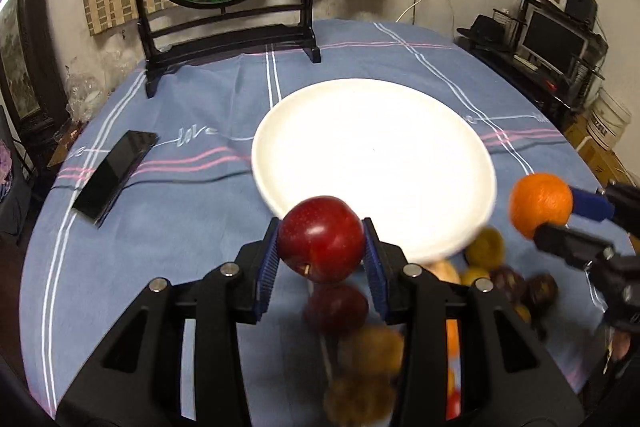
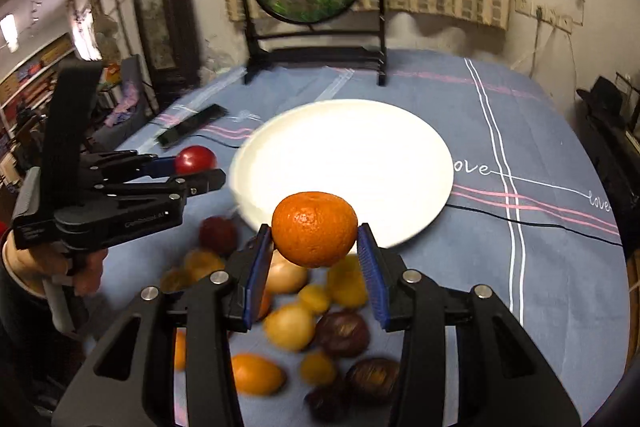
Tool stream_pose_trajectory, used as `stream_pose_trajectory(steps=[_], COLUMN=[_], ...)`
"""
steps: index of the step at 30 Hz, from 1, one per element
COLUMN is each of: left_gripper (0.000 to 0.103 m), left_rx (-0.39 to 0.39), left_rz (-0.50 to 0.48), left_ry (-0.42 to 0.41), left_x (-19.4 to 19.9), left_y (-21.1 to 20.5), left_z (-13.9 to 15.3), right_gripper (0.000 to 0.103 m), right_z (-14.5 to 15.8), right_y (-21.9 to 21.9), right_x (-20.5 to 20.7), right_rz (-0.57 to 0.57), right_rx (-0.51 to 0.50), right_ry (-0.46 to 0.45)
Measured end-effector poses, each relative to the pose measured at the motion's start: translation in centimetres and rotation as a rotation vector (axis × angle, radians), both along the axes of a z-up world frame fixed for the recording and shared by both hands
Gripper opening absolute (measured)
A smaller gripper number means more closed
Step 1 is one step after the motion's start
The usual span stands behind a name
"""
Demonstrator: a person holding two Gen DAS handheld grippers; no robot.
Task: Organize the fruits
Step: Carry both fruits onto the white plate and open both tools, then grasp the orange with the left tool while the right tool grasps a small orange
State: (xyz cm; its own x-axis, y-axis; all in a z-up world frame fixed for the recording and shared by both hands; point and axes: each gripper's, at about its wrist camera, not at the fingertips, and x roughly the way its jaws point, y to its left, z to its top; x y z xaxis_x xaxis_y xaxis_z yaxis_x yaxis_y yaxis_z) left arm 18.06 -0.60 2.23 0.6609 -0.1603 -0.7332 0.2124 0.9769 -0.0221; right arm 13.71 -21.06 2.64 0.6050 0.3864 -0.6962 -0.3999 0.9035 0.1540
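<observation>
Left wrist: left tool (image 1: 322, 241) grips red apple (image 1: 321, 238); right tool (image 2: 316, 233) grips orange (image 2: 314, 228).

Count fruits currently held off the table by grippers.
2. A red apple is clamped in the left gripper, and an orange in the right gripper, both near the white plate's front rim. Remaining fruit lies loose on the tablecloth.

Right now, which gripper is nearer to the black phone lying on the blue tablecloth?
Left. The left gripper, holding the red apple, is on the black phone's side of the white plate; the right gripper, holding the orange, is farther.
</observation>
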Motion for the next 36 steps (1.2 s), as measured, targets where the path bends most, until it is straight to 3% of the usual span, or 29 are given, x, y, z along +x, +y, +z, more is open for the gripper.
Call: stream_pose_trajectory(steps=[10, 11, 12, 15, 21, 25, 31, 36], left_gripper=[0.041, 0.046, 0.062, 0.070, 0.089, 0.091, 0.093, 0.093], left_rx=[-0.012, -0.015, -0.008, 0.006, 0.007, -0.005, 0.014, -0.017], left_rz=[0.017, 0.028, 0.042, 0.035, 0.027, 0.025, 0.033, 0.040], left_ry=[0.090, 0.092, 0.089, 0.040, -0.038, -0.065, -0.063, -0.030], left_x=[5.9, 6.1, 6.1, 5.2, 2.0, -0.8, -4.8, -8.4], left_y=[-1.3, -1.2, -1.0, -1.0, -0.7, -0.1, 0.9, 1.7], left_z=[-3.4, -3.6, -3.6, -2.8, -0.7, -0.2, -0.4, -1.4], right_gripper=[0.047, 0.062, 0.070, 0.070, 0.070, 0.070, 0.070, 0.070], right_z=[-3.5, -3.6, -3.5, -2.9, -2.7, -3.4, -5.3, -6.6], right_y=[0.1, 0.0, -0.2, -0.8, -3.0, -5.1, -6.7, -7.6], right_x=[6.9, 7.2, 7.1, 6.7, 3.9, 1.0, -3.4, -6.5], right_rz=[-0.095, -0.120, -0.149, -0.162, -0.178, -0.207, -0.226, -0.252], right_rx=[-0.001, -0.012, -0.017, -0.011, 0.021, 0.069, 0.059, 0.088], right_ry=[0.126, 0.117, 0.092, 0.047, 0.051, 0.080, 0.136, 0.172])
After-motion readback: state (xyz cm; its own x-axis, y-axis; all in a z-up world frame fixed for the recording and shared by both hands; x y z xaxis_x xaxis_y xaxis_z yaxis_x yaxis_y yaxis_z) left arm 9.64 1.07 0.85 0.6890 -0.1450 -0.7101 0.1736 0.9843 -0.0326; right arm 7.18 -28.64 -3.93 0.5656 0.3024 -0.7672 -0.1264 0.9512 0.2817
